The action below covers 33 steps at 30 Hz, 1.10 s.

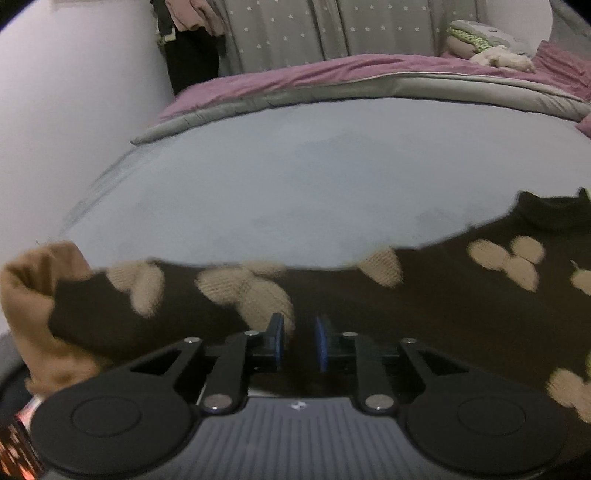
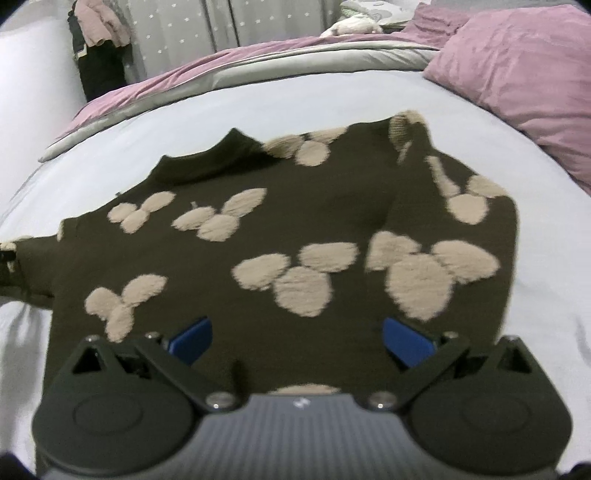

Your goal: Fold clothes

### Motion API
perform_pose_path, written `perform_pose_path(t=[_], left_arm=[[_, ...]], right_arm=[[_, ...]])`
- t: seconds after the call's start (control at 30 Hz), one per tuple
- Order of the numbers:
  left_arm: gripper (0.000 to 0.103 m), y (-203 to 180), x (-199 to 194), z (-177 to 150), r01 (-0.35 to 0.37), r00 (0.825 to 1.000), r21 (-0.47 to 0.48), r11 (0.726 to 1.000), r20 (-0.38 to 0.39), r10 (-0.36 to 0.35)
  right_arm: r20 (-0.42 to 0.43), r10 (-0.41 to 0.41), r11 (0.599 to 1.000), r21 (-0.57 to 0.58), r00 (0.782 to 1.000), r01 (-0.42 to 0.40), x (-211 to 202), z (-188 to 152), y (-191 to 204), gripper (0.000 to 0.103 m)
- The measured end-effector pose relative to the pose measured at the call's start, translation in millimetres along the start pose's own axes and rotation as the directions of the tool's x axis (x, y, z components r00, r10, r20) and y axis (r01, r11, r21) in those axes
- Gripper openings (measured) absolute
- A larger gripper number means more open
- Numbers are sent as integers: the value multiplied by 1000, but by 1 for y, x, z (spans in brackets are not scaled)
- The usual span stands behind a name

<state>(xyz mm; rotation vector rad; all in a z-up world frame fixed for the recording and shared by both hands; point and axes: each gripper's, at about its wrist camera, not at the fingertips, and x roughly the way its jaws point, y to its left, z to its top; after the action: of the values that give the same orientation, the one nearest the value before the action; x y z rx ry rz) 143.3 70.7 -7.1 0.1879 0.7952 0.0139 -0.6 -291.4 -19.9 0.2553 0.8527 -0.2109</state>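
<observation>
A dark brown sweater [image 2: 295,206] with beige blossom patches lies flat on the pale blue sheet [image 2: 280,107]. In the right wrist view its right sleeve is folded inward over the body. My right gripper [image 2: 299,341] hovers over the sweater's near hem, jaws wide open with nothing between them. In the left wrist view the sweater's left sleeve [image 1: 177,295] stretches out to the left and ends in a tan cuff [image 1: 33,295]. My left gripper [image 1: 300,341] sits low over the sleeve, its blue pads [image 1: 277,338] a narrow gap apart and not pressing on the knit.
A purple and grey duvet [image 1: 332,77] is bunched along the far side of the bed. A purple pillow [image 2: 517,70] lies at the right. A plush toy [image 1: 480,40] rests beyond the duvet, before a starred grey curtain [image 1: 295,29]. A white wall [image 1: 74,110] borders the left.
</observation>
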Motion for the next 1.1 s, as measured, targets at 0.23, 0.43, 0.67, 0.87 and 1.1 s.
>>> perform_pose_path(t=[0.23, 0.43, 0.67, 0.87, 1.1], left_arm=[[28, -27, -13, -33, 55, 998, -22, 998, -36, -56], [34, -43, -27, -57, 93, 993, -49, 994, -62, -96], [35, -58, -41, -83, 135, 986, -72, 988, -90, -141], [36, -66, -52, -105, 169, 979, -92, 981, -102, -178], [36, -69, -59, -121, 176, 980, -99, 980, -77, -184]], right_arm=[[32, -20, 1000, 7, 999, 20, -18, -3, -18, 103], [55, -44, 999, -9, 998, 44, -31, -8, -29, 103], [53, -39, 999, -4, 998, 40, -40, -14, -37, 103], [50, -52, 999, -4, 997, 52, -42, -19, -41, 103], [69, -87, 996, -6, 994, 87, -44, -25, -51, 103]])
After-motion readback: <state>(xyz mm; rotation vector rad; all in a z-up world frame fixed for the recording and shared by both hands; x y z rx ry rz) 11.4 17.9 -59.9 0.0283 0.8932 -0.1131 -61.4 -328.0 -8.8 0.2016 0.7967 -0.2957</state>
